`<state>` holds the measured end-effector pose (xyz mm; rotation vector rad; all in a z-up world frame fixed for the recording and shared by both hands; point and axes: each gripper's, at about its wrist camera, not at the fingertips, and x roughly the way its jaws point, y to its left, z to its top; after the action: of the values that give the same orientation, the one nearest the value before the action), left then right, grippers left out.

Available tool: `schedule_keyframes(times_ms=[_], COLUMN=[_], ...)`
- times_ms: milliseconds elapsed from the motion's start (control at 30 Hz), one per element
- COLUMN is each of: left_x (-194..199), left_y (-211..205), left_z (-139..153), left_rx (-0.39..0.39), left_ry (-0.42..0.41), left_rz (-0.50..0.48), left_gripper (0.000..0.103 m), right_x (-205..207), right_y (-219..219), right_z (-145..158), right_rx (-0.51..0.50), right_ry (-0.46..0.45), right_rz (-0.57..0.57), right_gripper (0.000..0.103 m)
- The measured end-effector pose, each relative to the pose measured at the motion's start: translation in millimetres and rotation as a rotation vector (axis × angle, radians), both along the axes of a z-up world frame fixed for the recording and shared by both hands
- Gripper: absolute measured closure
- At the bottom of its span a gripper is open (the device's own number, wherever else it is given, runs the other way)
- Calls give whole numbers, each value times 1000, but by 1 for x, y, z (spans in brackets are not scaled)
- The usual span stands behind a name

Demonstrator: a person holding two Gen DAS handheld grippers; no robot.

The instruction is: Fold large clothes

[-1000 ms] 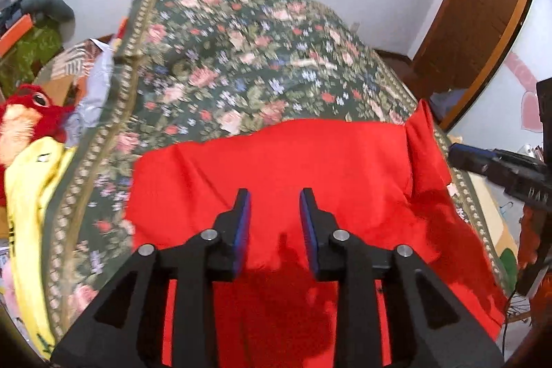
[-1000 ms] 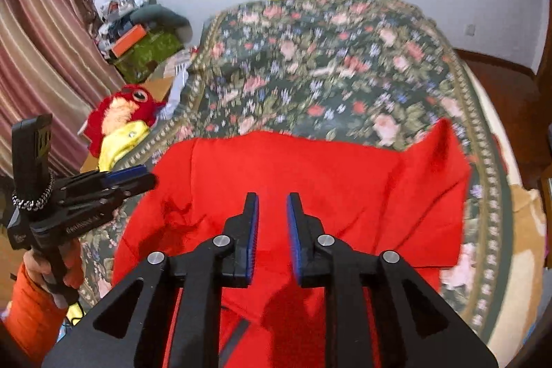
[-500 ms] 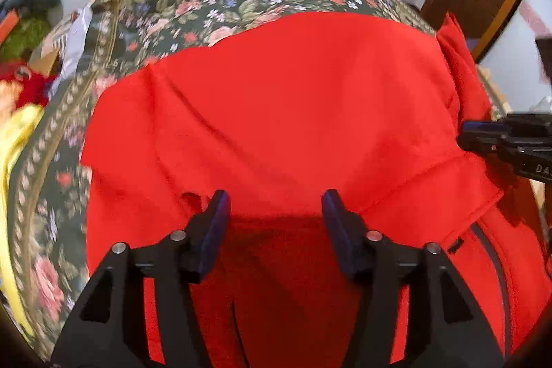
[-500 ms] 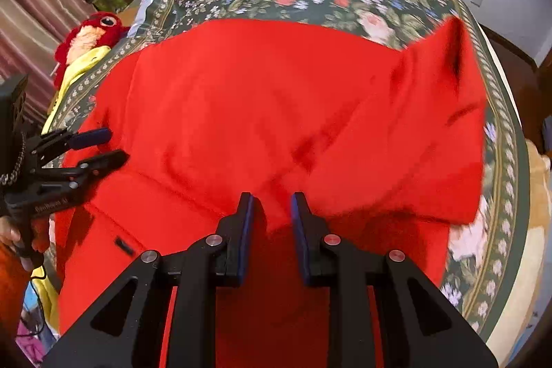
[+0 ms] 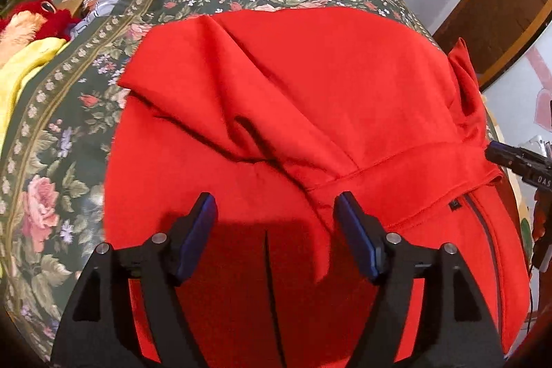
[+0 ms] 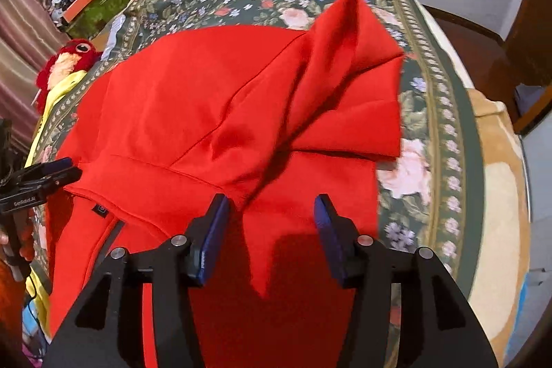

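Red garment (image 5: 310,85) spread on bed (image 6: 445,112), directly ahead of and under both tools. Left tool (image 5: 276,230) and right tool (image 6: 272,223) gape wide, empty. Folded hem runs crosswise between them.

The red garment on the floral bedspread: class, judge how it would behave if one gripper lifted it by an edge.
The red garment is probably floppy: it already lies in soft folds and creases. A pinched edge would likely rise alone while the rest drags on the floral bedspread. Its folded sleeve might well slip open, as nothing holds it.
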<state>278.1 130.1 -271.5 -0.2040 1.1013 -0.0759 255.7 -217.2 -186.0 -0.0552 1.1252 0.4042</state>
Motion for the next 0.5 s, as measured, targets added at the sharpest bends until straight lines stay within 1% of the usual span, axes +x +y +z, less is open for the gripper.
schedule_keyframes(times_ms=[67, 167, 200, 233, 267, 300, 333, 433, 500], left_x=[-2, 0, 2, 5, 8, 13, 18, 30, 43], left_y=[3, 13, 18, 24, 30, 37, 43, 58, 68], left_z=[8, 18, 22, 25, 27, 29, 29, 27, 21], left_rx=[25, 48, 48, 51, 55, 64, 73, 80, 80], left_ry=[-15, -34, -45, -53, -58, -63, -64, -66, -50], left_rz=[1, 21, 40, 61, 80, 105, 126, 178, 217], left_gripper=[31, 31, 31, 31, 31, 31, 31, 31, 31], right_x=[1, 10, 13, 20, 25, 31, 40, 58, 74], right_y=[-5, -14, -14, -18, -17, -19, -21, -21, -19], right_z=[5, 18, 20, 25, 28, 30, 33, 34, 29], right_rx=[-4, 27, 35, 48, 58, 68, 80, 111, 136], right_ry=[-8, -33, -40, -52, -63, -71, -80, -79, -49], right_rz=[-13, -39, -52, -73, -94, -117, -149, -203, -238], right_gripper=[55, 55, 53, 46, 41, 34, 30, 26, 26])
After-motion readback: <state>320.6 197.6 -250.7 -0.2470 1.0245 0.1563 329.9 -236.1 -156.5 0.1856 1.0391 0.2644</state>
